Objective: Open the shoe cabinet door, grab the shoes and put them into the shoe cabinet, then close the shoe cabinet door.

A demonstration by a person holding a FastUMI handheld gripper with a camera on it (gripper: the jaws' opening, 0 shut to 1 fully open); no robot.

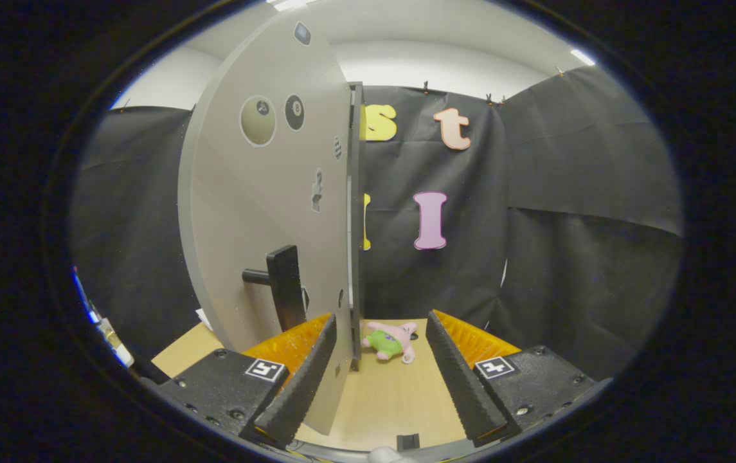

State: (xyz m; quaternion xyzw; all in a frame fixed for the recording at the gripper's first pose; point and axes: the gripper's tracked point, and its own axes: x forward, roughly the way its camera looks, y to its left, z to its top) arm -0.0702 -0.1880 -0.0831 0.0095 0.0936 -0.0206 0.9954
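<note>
Here the fingers (380,370) stand apart beside the shoe cabinet door (265,212).

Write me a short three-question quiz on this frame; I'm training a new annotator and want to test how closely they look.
1. True or false: the gripper is shut on the black bar handle of the grey cabinet door.
2. Which thing lies on the light wooden tabletop just beyond the fingers? A) a pink and green plush toy B) a red sneaker C) a blue mug
3. Fill in: the door's free edge stands between the fingers, close by the ___ finger.

Key:
1. False; the jaws are open, holding nothing.
2. A, the pink and green plush toy.
3. Left.
</note>
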